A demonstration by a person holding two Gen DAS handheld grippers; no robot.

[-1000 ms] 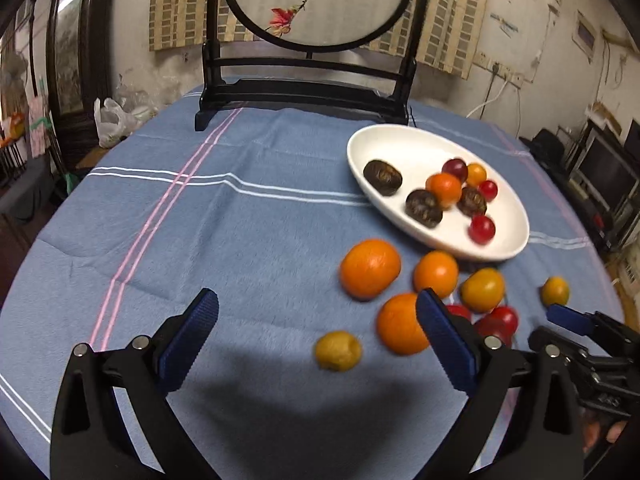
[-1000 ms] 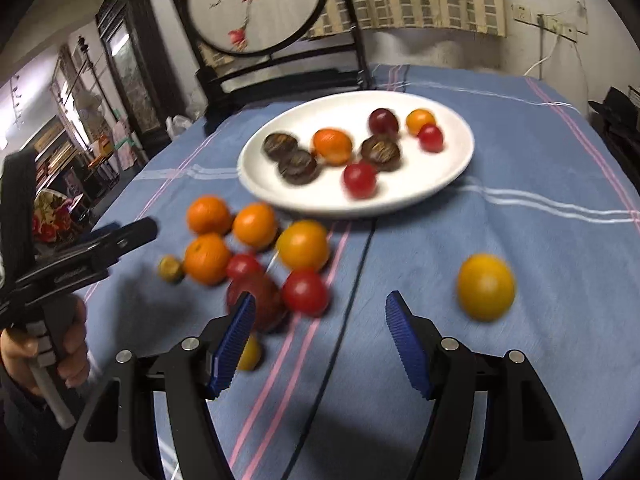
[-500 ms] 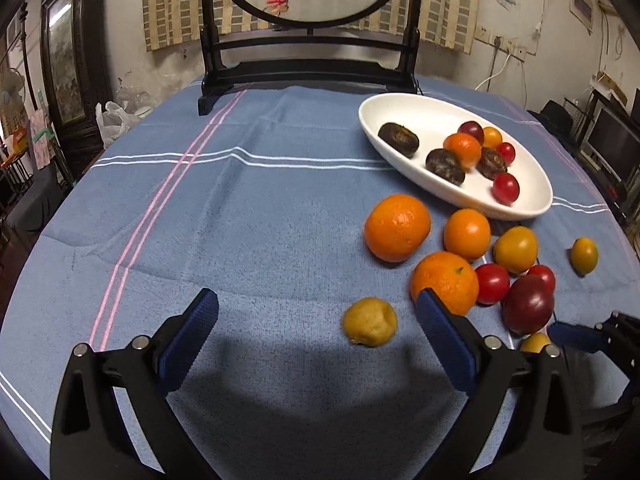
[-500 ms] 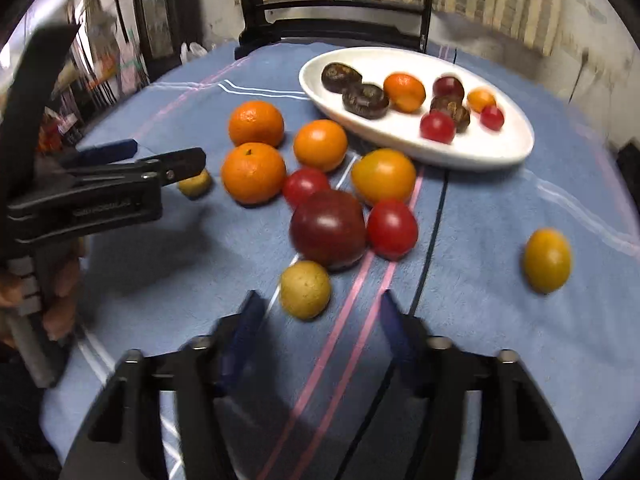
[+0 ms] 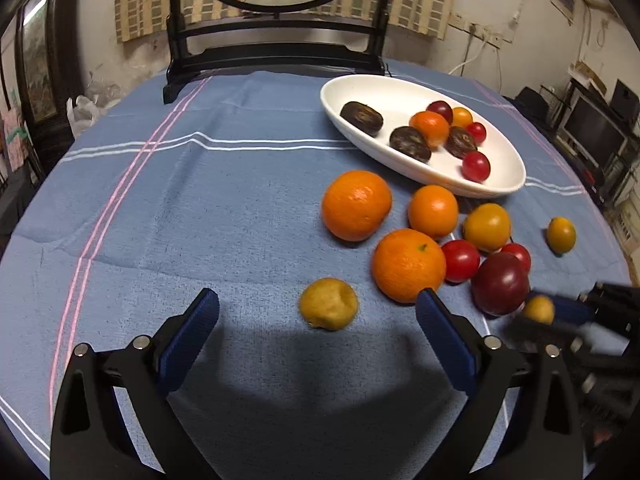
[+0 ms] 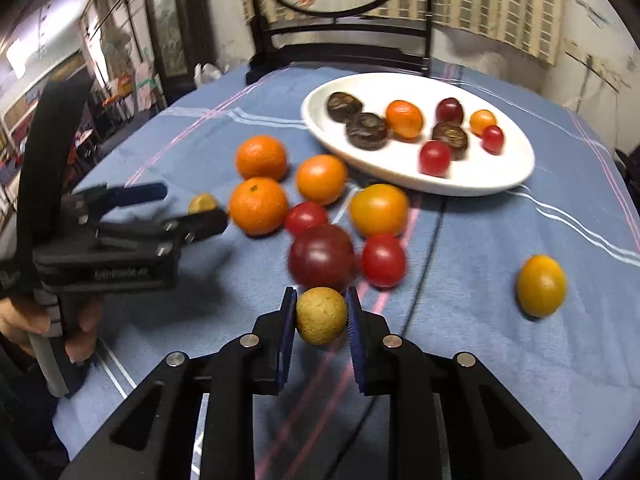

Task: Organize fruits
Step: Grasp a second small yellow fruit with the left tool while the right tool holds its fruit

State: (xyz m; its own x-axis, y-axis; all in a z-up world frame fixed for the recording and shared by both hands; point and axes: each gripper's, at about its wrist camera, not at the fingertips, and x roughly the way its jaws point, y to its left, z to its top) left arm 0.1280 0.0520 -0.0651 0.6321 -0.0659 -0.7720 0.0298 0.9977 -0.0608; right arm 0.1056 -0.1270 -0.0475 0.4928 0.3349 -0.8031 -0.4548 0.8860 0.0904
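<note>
My right gripper (image 6: 320, 300) is shut on a small yellow-brown fruit (image 6: 321, 316) on the blue cloth, just in front of a dark red plum (image 6: 321, 257). It also shows blurred at the right edge of the left wrist view, where the right gripper (image 5: 554, 316) holds the same fruit (image 5: 539, 309). My left gripper (image 5: 318, 300) is open above the cloth, and a second small yellow fruit (image 5: 329, 304) lies just ahead of its fingertips. Oranges (image 5: 356, 205), red tomatoes (image 5: 461, 260) and yellow tomatoes (image 5: 486, 227) lie loose in front of a white oval plate (image 5: 500, 184) with several fruits in it.
A dark wooden screen stand (image 5: 276, 54) rises at the far edge of the table. One yellow tomato (image 6: 541, 285) sits apart on the right. A hand (image 6: 60, 320) holds the left gripper (image 6: 180, 204) at the left of the right wrist view.
My right gripper has swung toward the small yellow-brown fruit and its jaws have shut on it. The left gripper has stayed open and tilted only a little.
</note>
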